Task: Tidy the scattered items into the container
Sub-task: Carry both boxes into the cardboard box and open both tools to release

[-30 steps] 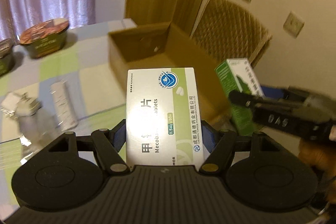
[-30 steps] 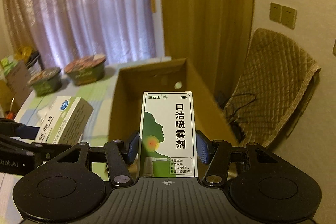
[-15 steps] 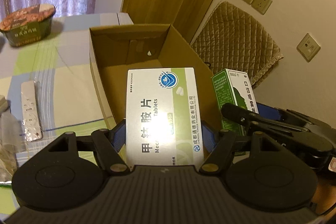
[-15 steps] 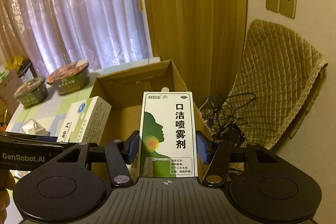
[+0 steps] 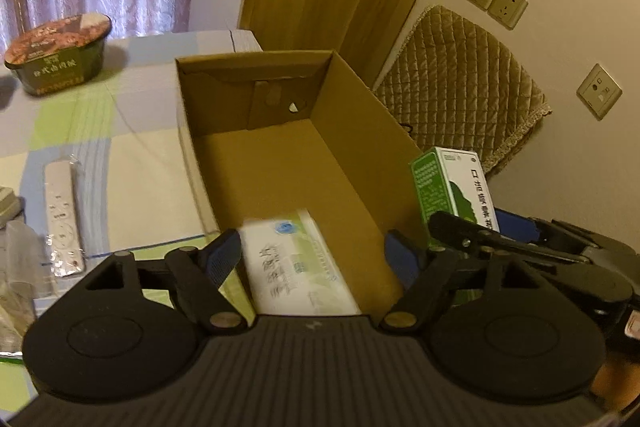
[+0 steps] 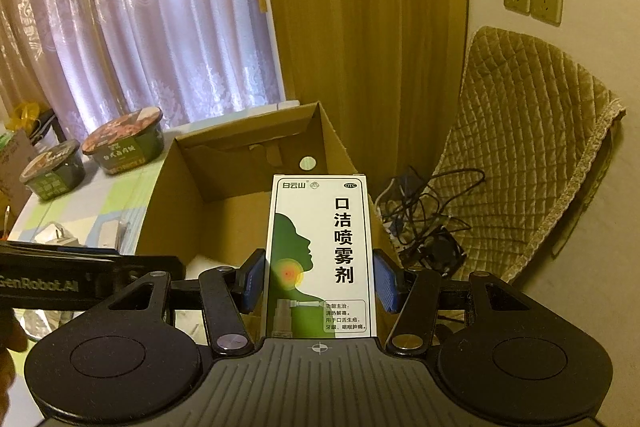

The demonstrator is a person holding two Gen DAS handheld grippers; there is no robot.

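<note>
Fingers of the left gripper [image 5: 312, 255] spread wide over the tablet box [image 5: 298, 265], blurred low-centre inside the cardboard box [image 5: 360, 131], while the right gripper [image 6: 319, 281] clamps the spray carton [image 6: 320, 255] near the wall, risking a snag.

left gripper [image 5: 314, 257]: black body, ribbed grey top, two round discs, blue pads [image 5: 224, 259], brass and silver pivot screws | right gripper [image 6: 320, 281]: same build, blue pads [image 6: 253, 281], crosshair mark, silver screws | "GenRobot.AI" in white on left gripper side
</note>
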